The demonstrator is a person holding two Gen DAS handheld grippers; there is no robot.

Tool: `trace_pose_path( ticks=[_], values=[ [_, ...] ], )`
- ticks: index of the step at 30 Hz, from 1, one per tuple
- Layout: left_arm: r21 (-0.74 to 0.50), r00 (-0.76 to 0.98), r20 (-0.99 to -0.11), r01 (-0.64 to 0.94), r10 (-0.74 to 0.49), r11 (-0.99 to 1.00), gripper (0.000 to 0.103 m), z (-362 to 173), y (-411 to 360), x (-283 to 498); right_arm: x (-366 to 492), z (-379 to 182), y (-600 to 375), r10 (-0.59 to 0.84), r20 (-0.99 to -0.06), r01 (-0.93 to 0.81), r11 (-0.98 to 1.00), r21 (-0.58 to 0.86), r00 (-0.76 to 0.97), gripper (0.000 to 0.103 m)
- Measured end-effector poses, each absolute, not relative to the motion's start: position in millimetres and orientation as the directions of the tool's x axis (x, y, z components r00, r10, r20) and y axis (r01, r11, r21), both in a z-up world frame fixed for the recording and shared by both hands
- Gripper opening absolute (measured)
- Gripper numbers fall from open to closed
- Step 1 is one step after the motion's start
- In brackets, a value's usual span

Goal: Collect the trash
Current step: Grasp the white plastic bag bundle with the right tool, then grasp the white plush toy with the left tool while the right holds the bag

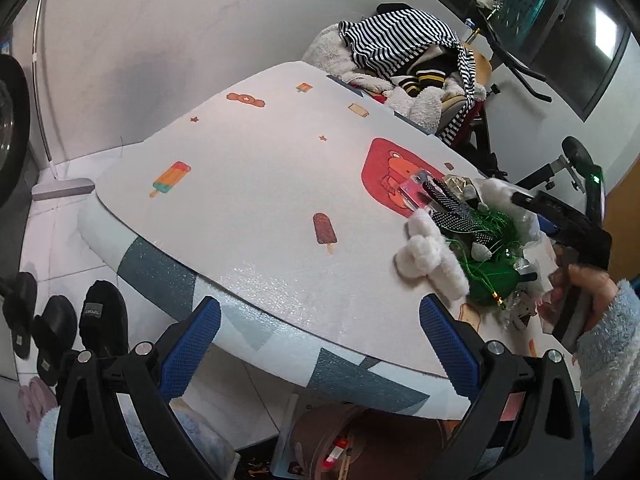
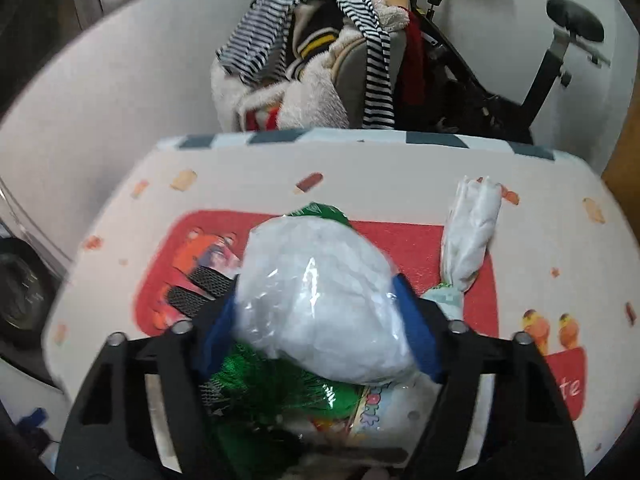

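Blue-padded fingers (image 2: 416,336) of the right gripper (image 2: 320,328) sit either side of a clear plastic bag of white stuffing (image 2: 320,304), both pads pressed against it, so the jaws are closed on the bag at a fairly wide spread. Under the bag lies the rest of the trash pile: green tinsel (image 2: 256,392), a printed wrapper (image 2: 376,408) and black dotted strips (image 2: 200,292), all on the table's red bear print (image 2: 460,248). Beside the bag, to its right, a twisted white plastic piece (image 2: 472,232) lies on the same print. From the left wrist view, the left gripper (image 1: 320,344) hangs over the near edge of the table (image 1: 248,184), jaws wide apart with nothing between them. That view shows the trash pile (image 1: 460,236) at the table's right side, with the person's hand (image 1: 580,292) in a fuzzy pale-blue sleeve (image 1: 612,352) beside it. Striped clothing (image 1: 400,40) is heaped on a chair beyond the table, and black slippers (image 1: 100,320) lie on the floor.
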State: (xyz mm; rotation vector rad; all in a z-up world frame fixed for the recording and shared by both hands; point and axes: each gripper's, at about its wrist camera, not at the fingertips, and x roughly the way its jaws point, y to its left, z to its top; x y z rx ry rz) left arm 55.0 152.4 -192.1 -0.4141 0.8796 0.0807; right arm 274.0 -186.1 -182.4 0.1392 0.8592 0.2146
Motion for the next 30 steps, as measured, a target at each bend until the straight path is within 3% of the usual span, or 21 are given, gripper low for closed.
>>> trace_pose_path(
  ticks=[2, 11, 15, 21, 27, 30],
  values=[
    [-0.335, 0.632, -0.766, -0.237, -0.117, 0.912, 0.092, -195, 152, 58, 265, -175, -196, 0.26, -0.705, -0.13, 0.964, 0.234, 0.66, 0.064],
    [-0.372, 0.624, -0.76, -0.185, -0.184, 0.91, 0.082, -194, 132, 70, 212, -141, -244, 0.341, -0.566, -0.101, 0.906, 0.412, 0.751, 0.063],
    [-0.394, 0.612, -0.758, -0.151, -0.227, 0.907, 0.074, -192, 120, 86, 177, -134, -252, 0.317, -0.557, -0.111, 0.922, 0.371, 0.767, 0.063],
    [-0.461, 0.579, -0.753, -0.128, -0.311, 0.878, 0.071, -200, 101, 129, 126, -134, -259, 0.291, -0.566, -0.152, 0.948, 0.28, 0.771, 0.063],
    [-0.444, 0.534, -0.777, -0.087, -0.334, 0.892, 0.058, -214, 69, 171, 97, -140, -280, 0.288, -0.58, -0.12, 0.943, 0.31, 0.762, 0.063],
    [-0.422, 0.515, -0.797, -0.099, -0.316, 0.901, 0.056, -218, 60, 190, 89, -142, -286, 0.283, -0.58, -0.108, 0.942, 0.319, 0.764, 0.063]
  ],
)
